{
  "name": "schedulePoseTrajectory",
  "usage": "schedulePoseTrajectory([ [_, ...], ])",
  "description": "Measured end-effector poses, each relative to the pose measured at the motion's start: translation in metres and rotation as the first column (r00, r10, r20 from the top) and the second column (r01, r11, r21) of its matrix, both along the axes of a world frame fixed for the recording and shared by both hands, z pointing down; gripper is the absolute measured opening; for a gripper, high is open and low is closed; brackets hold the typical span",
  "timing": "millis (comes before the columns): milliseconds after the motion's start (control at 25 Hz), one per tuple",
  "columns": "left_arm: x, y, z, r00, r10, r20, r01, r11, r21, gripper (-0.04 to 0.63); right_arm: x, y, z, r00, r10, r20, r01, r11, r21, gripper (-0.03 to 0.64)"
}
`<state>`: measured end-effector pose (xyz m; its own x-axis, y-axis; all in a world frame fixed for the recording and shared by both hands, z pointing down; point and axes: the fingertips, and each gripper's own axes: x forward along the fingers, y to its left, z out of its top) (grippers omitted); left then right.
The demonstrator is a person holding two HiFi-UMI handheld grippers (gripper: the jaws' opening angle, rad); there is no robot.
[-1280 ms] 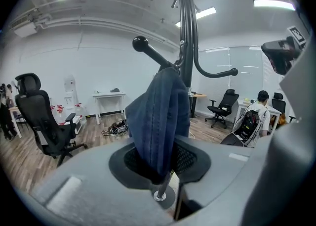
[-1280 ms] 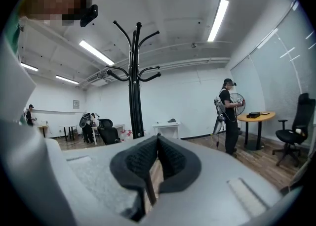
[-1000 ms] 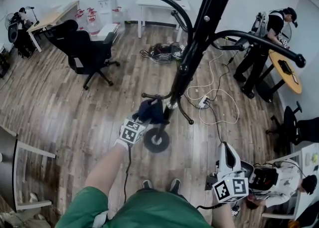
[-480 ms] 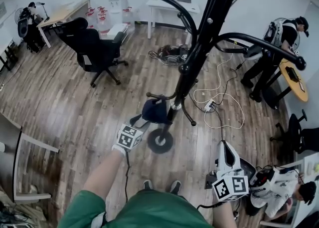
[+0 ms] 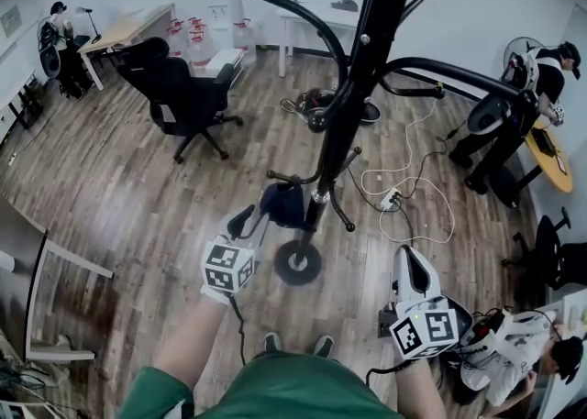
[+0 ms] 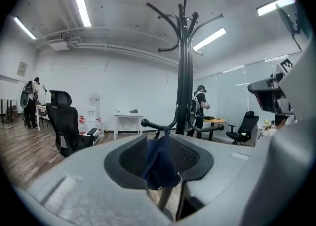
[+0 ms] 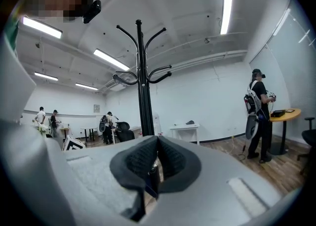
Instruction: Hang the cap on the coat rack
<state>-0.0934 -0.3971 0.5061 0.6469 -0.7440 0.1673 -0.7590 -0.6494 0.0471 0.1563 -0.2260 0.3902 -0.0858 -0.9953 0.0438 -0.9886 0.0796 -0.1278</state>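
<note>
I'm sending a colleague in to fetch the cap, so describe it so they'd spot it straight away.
Find the tall black coat rack standing on the wood floor. Low down on it a short peg sticks out, and the cap hangs from that. It is dark blue, the only thing hanging on the rack.

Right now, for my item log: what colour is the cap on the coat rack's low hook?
The cap is dark navy blue, clearest in the left gripper view.
</note>
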Motion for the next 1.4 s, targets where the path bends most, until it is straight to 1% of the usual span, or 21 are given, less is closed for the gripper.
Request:
schedulePoseTrajectory([
  [120,-0.001,0.015,-0.032,0.998,-0.031,-0.048,0.033,0.998,0.044,0.084,0.002,-0.002,-0.003,1.000,-0.021,-0.001,0.021,1.000,0.012,0.003],
  [200,-0.001,0.024,-0.048,0.997,-0.059,-0.044,0.062,0.996,0.067,0.055,0.005,-0.004,-0.004,0.999,-0.033,-0.003,0.033,0.999,0.018,0.003],
  [280,0.000,0.032,-0.060,0.996,-0.082,-0.026,0.084,0.993,0.087,0.038,0.007,-0.007,-0.006,0.999,-0.046,-0.009,0.046,0.999,0.025,0.003],
  [360,0.001,0.041,-0.073,0.995,-0.092,-0.032,0.095,0.990,0.104,0.029,0.008,-0.012,-0.008,0.998,-0.059,-0.010,0.059,0.998,0.036,0.003],
  [560,-0.004,0.063,-0.096,0.989,-0.109,-0.098,0.119,0.988,0.094,0.020,0.010,-0.021,-0.014,0.996,-0.090,-0.007,0.091,0.994,0.059,0.003],
  [640,-0.011,0.070,-0.102,0.986,-0.129,-0.107,0.140,0.986,0.096,0.020,0.009,-0.023,-0.016,0.995,-0.099,-0.009,0.099,0.993,0.068,0.003],
  [800,-0.021,0.078,-0.111,0.978,-0.176,-0.116,0.189,0.976,0.112,0.020,0.010,-0.028,-0.019,0.993,-0.116,-0.013,0.116,0.990,0.081,0.003],
  [960,-0.027,0.083,-0.113,0.971,-0.207,-0.116,0.221,0.968,0.121,0.021,0.010,-0.032,-0.021,0.990,-0.139,-0.008,0.139,0.986,0.093,0.003],
  [1400,-0.028,0.090,-0.112,0.966,-0.238,-0.103,0.249,0.961,0.118,0.020,0.011,-0.037,-0.022,0.986,-0.166,-0.012,0.167,0.981,0.100,0.003],
])
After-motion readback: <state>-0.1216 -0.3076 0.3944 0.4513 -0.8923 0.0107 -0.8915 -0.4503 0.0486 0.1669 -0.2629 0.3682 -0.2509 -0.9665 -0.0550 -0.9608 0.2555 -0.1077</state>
